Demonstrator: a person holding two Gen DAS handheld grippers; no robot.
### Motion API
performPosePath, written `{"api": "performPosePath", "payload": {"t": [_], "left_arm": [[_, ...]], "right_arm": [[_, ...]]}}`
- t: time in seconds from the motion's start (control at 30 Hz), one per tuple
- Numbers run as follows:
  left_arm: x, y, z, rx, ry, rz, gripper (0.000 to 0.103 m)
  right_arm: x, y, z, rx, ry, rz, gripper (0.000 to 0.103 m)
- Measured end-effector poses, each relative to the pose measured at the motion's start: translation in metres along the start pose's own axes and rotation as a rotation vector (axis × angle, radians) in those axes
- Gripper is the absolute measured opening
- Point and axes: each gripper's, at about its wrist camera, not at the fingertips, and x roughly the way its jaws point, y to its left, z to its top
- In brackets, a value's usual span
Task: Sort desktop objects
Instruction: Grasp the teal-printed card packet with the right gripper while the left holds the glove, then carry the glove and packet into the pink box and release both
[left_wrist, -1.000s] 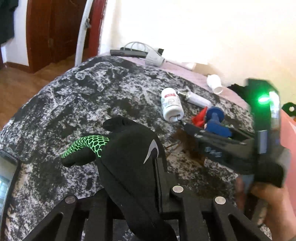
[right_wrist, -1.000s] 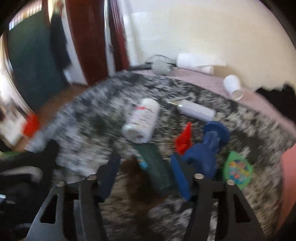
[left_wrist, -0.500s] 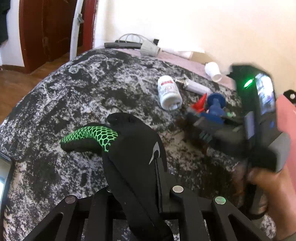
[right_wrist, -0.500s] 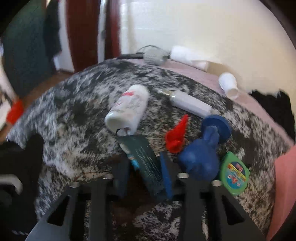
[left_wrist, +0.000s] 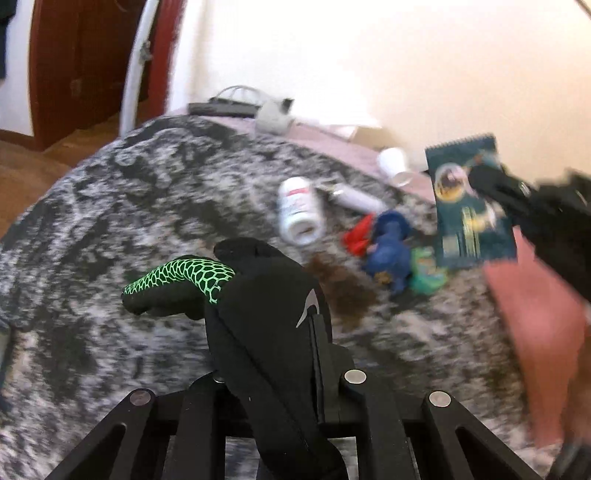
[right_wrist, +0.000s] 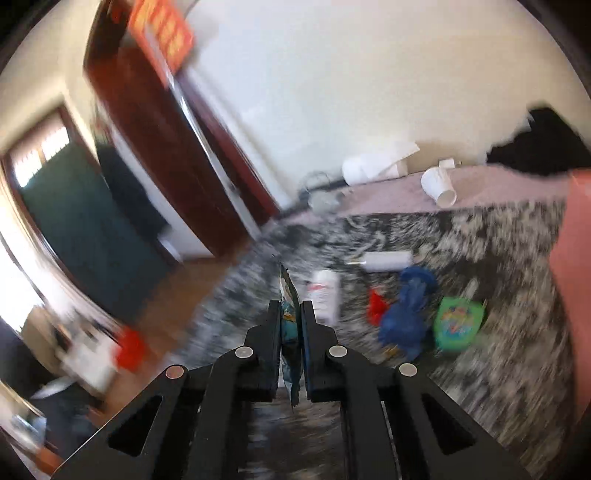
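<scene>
My left gripper (left_wrist: 269, 332) is shut on a black glove with a green mesh thumb (left_wrist: 258, 291) and holds it above the marbled black-and-white table (left_wrist: 110, 206). My right gripper (right_wrist: 290, 314) is shut on a dark teal packet (right_wrist: 290, 299), seen edge-on between the jaws. In the left wrist view the same packet (left_wrist: 469, 206) hangs lifted at the right, above the table. On the table lie a white bottle (left_wrist: 301, 214), a white tube (left_wrist: 356, 199), a red piece (left_wrist: 358, 236), a blue toy (left_wrist: 389, 251) and a green round toy (left_wrist: 428, 273).
A white paper cup (left_wrist: 393, 164) lies on the pink strip by the wall. A grey adapter with cables (left_wrist: 271, 118) sits at the far edge. A pink object (left_wrist: 532, 321) stands at the right. A brown stain (left_wrist: 343, 288) marks the table beside the glove.
My right gripper closed on the teal packet and lifted it off the table, up and to the right. The left gripper kept hold of the glove and shifted slightly.
</scene>
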Motion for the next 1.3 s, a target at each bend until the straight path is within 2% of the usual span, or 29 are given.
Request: {"api": "performPosePath", "payload": {"t": [0.07,0.17,0.37,0.5,0.6,0.67,0.77,0.93,1.1,1.3], "left_arm": [[-0.006,-0.011,0.001,-0.003,-0.010,-0.047,0.012],[-0.016,-0.031,0.000,0.005,-0.030,-0.088,0.012],[-0.034,-0.082,-0.001,0.014,-0.078,-0.169,0.012],[-0.043,-0.137,-0.003,0.061,-0.111,-0.254,0.012],[-0.041,-0.185,-0.009,0.123,-0.117,-0.306,0.012],[-0.037,-0.214,-0.016,0.157,-0.108,-0.338,0.012],[-0.030,-0.255,-0.025,0.198,-0.092,-0.394,0.012],[-0.025,-0.308,-0.041,0.233,-0.140,-0.432,0.012],[-0.006,-0.343,-0.060,0.299,-0.096,-0.442,0.012],[0.003,-0.363,-0.078,0.368,-0.061,-0.468,0.012]], "right_arm": [[-0.026,-0.003,-0.014,0.060,-0.038,0.013,0.010],[-0.062,-0.011,-0.033,0.105,-0.080,-0.029,0.010],[-0.160,-0.019,-0.047,0.088,-0.241,-0.153,0.010],[-0.232,-0.032,-0.056,0.089,-0.386,-0.263,0.010],[-0.273,-0.053,-0.067,0.153,-0.502,-0.339,0.010],[-0.293,-0.072,-0.071,0.207,-0.545,-0.371,0.010],[-0.310,-0.096,-0.072,0.250,-0.565,-0.405,0.010],[-0.326,-0.128,-0.068,0.265,-0.573,-0.441,0.011],[-0.335,-0.158,-0.068,0.319,-0.562,-0.436,0.011],[-0.327,-0.176,-0.065,0.370,-0.529,-0.403,0.011]]}}
